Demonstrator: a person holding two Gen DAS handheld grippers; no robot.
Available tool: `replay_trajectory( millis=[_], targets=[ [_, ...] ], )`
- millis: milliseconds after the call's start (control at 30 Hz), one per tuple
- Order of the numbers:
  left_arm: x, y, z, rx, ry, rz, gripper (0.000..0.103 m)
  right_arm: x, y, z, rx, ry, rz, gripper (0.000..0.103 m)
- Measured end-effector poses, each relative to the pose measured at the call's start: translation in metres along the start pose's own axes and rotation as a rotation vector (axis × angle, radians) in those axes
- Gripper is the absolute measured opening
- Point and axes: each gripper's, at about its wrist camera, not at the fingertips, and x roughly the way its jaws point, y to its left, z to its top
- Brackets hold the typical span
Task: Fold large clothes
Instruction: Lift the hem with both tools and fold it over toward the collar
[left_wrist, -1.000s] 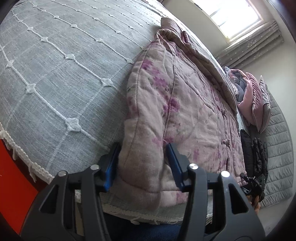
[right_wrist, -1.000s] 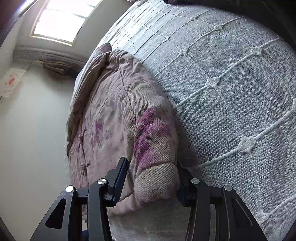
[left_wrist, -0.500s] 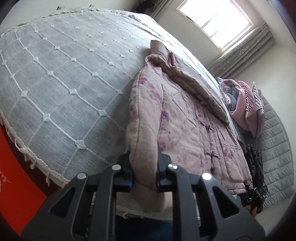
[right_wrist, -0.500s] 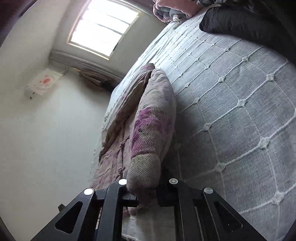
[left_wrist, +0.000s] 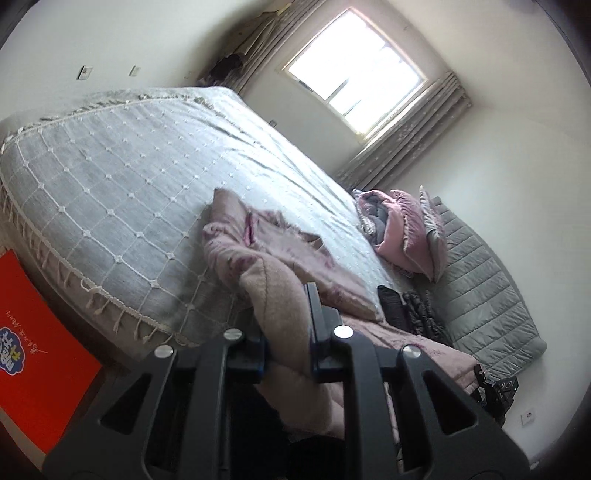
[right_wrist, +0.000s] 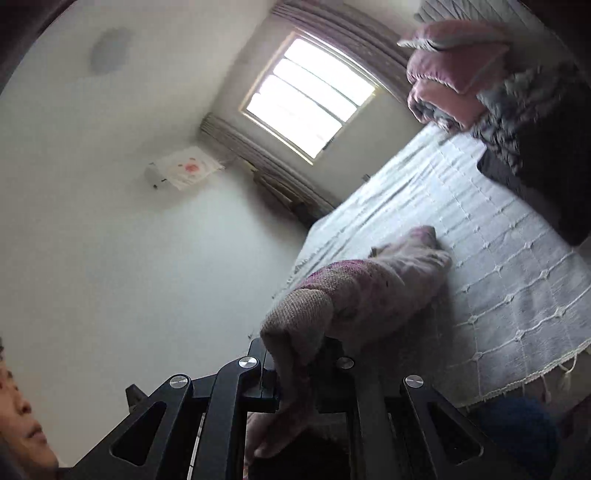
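A padded pink floral jacket (left_wrist: 280, 254) lies on the grey quilted bedspread (left_wrist: 122, 184), its near end lifted off the bed. My left gripper (left_wrist: 288, 347) is shut on the jacket's near hem. My right gripper (right_wrist: 299, 365) is shut on a sleeve cuff of the same jacket (right_wrist: 369, 288), which trails back to the bedspread (right_wrist: 498, 266). The other gripper shows small and dark at the lower right of the left wrist view (left_wrist: 495, 387).
Pink and grey pillows (left_wrist: 399, 229) and a dark garment (left_wrist: 410, 306) sit at the bed's right side beside a grey padded quilt (left_wrist: 487, 295). A red panel (left_wrist: 33, 354) is below the bed's tasselled edge. A window (left_wrist: 354, 74) is behind. A face (right_wrist: 18, 417) is at lower left.
Both grippers went from open around the jacket to shut on it, then rose and pulled back, lifting the hem and sleeve off the bed. Both views now show the room.
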Motion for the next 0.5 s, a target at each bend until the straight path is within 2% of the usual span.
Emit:
replay_trajectory(
  millis=[67, 133, 267, 367, 467, 500],
  targets=[
    [-0.011, -0.004, 0.007, -0.004, -0.028, -0.020, 0.019, -0.021, 0.019, 0.006, -0.051, -0.037, 0.025, 0.011],
    [-0.011, -0.004, 0.016, -0.018, -0.052, -0.030, 0.019, -0.022, 0.032, 0.014, -0.093, -0.056, 0.033, 0.011],
    [0.024, -0.002, 0.049, -0.071, -0.054, -0.023, 0.019, 0.019, 0.026, 0.045, -0.074, -0.023, 0.027, 0.011],
    [0.072, -0.004, 0.086, -0.097, -0.041, -0.001, 0.019, 0.069, 0.009, 0.076, -0.026, -0.013, 0.044, 0.011],
    [0.146, -0.002, 0.138, -0.129, -0.022, 0.117, 0.020, 0.134, -0.027, 0.113, 0.125, 0.008, 0.073, 0.011],
    [0.177, 0.000, 0.155, -0.127, 0.006, 0.164, 0.022, 0.157, -0.039, 0.123, 0.165, 0.016, 0.055, 0.012]
  ],
)
